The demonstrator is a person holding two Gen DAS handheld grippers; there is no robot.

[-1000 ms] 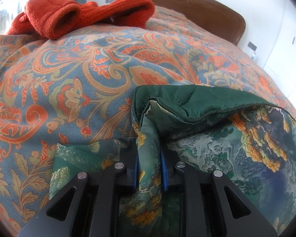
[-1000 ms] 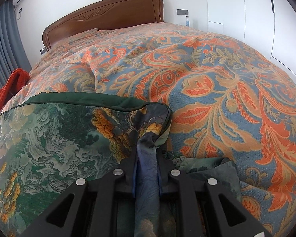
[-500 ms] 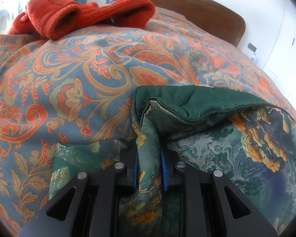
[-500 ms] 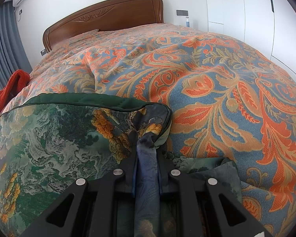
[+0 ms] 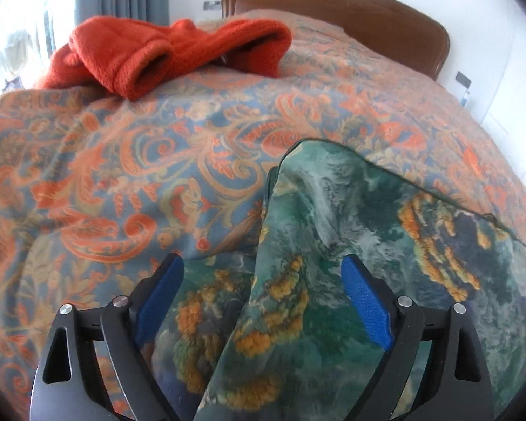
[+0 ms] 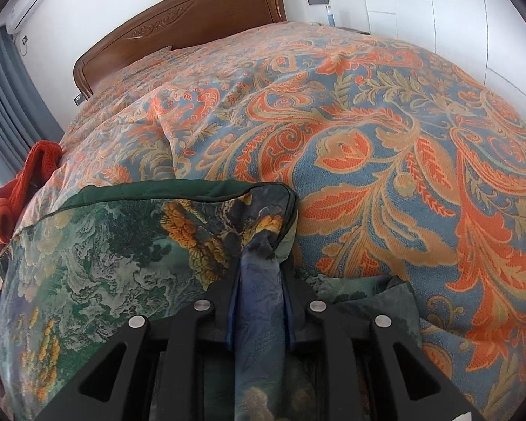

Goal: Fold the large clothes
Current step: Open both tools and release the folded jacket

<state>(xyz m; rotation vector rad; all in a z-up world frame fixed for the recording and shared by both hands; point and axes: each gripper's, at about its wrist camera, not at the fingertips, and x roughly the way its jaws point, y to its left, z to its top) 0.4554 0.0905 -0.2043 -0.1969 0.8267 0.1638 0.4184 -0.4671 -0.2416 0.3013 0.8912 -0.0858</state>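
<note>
- A large quilted garment of green fabric printed with a landscape of trees and orange foliage [image 5: 333, 245] lies on the near part of a wide bed, doubled over so that its plain dark green lining shows along the far folded edge [image 6: 164, 191].
- The left gripper [image 5: 259, 298], a black two-finger tool with blue pads, now stands with its fingers wide apart. Half a second ago they were pinched together on a bunched corner of this garment; that corner now lies loose between them, draped in a ridge.
- The left view is slightly blurred, which suggests the tool is moving as it lets go.
- The right gripper [image 6: 257, 280] stays clamped on the other near corner, a twisted bluish strip of the cloth running between its closed fingers, just as in the earlier views.
- In my judgement the release means this fold has been laid down on the left side; the right corner has yet to be let go before the next fold or smoothing can begin.
- The garment rests on a bedspread woven in orange, tan and blue paisley scrolls [image 6: 385, 140], which covers the whole bed.
- A rumpled orange-red knitted sweater [image 5: 172, 52] lies well apart, towards the far left corner of the bed.
- A curved brown wooden headboard [image 6: 193, 31] closes the far edge.
</note>
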